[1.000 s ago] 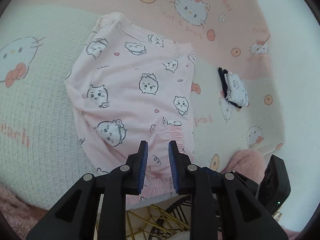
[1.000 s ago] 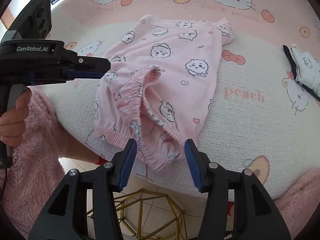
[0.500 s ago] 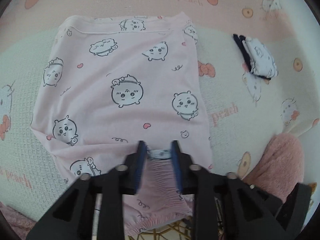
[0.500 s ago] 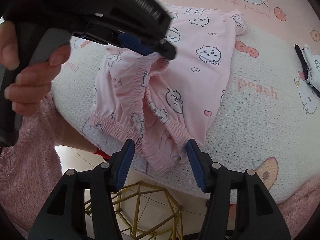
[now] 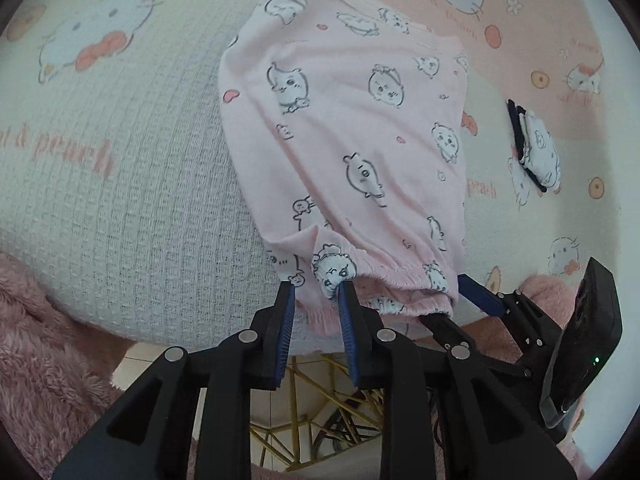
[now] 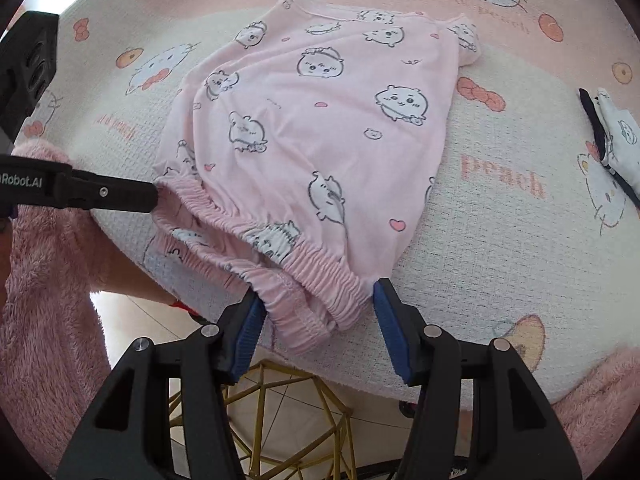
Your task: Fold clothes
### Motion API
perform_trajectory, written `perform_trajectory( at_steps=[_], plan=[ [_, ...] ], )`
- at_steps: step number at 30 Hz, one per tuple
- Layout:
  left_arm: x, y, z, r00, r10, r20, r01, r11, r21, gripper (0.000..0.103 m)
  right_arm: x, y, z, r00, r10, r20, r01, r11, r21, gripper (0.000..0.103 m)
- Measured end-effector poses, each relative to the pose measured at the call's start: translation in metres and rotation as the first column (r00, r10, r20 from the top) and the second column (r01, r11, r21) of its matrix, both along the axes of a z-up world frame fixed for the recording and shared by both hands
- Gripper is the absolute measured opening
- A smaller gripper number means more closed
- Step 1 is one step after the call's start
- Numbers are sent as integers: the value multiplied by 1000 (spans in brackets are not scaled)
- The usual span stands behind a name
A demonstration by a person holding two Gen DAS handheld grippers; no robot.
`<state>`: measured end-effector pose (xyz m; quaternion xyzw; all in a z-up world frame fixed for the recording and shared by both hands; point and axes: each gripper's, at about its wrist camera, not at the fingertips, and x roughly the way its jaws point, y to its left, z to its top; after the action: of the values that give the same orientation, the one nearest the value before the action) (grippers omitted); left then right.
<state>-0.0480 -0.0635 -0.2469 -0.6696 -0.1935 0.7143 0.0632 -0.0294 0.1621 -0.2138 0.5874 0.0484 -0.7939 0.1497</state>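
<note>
Left tongs (image 5: 316,292): fingers parted a little, set at the gathered waistband of the pink shorts (image 6: 320,128); whether they pinch the cloth cannot be told. The shorts lie spread on the cartoon-cat cloth (image 6: 500,240) covering the surface, waistband at the near edge. Right tongs (image 6: 318,298): fingers wide apart, straddling the waistband's right end without closing on it. Far right, a small folded garment (image 6: 616,132).

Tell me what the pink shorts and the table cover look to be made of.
Pink shorts: thin, soft knit, likely cotton jersey; matte, drapes limply, gathered elastic waistband. Table cover: thicker woven cloth, probably cotton; a waffle-like grid texture shows, matte, printed with cartoon cats.
</note>
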Motion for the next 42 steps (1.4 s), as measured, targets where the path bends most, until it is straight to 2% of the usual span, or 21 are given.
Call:
perform_trajectory(
  at_steps=[3, 5, 10, 14, 16, 19, 22, 27, 30, 35, 37, 42],
  plan=[
    [7, 6, -8, 999, -28, 34, 29, 998, -51, 33, 3, -1, -2, 1000, -2, -11, 3, 999, 52, 56],
    [14, 6, -2, 999, -29, 21, 30, 999, -31, 33, 4, 4, -2, 1000, -21, -10, 22, 998, 59, 56],
    [17, -7, 30, 992, 28, -120, -19, 997, 71, 33, 1, 5, -8, 999, -35, 1, 35, 997, 68, 57],
    [0, -6, 26, 985, 50, -165, -37, 996, 82, 33, -2, 3, -13, 999, -30, 12, 29, 997, 75, 57],
    [-9, 5, 13, 993, 11, -119, -6, 999, 46, 33, -1, 1, -13, 1000, -24, 6, 23, 997, 80, 57],
    [-8, 29, -5, 997, -66, -31, 63, 995, -81, 33, -5, 4, -9, 999, -38, 11, 37, 998, 58, 57],
    [3, 27, -6, 998, -51, -48, 48, 997, -56, 35, -9, 9, -3, 998, -57, 21, 56, 998, 28, 57],
    [2, 15, -11, 999, -9, -30, 9, 1000, 6, 38, -17, 16, 6, 995, -88, 38, 89, 996, -21, 58],
    [2, 6, -1, 999, 14, -39, -13, 1000, 23, 38, -22, 20, 12, 993, -106, 49, 109, 993, -50, 58],
    [-13, -38, 33, 983, 94, -158, -83, 994, 76, 38, -29, 28, 21, 988, -136, 68, 142, 985, -97, 57],
    [-35, -54, 39, 977, 95, -193, -86, 995, 54, 38, -37, 31, 24, 986, -148, 71, 155, 982, -110, 57],
    [-108, -68, 49, 944, 44, -327, -40, 999, 17, 38, -113, 43, 27, 983, -181, 16, 182, 982, -56, 57]
  ],
)
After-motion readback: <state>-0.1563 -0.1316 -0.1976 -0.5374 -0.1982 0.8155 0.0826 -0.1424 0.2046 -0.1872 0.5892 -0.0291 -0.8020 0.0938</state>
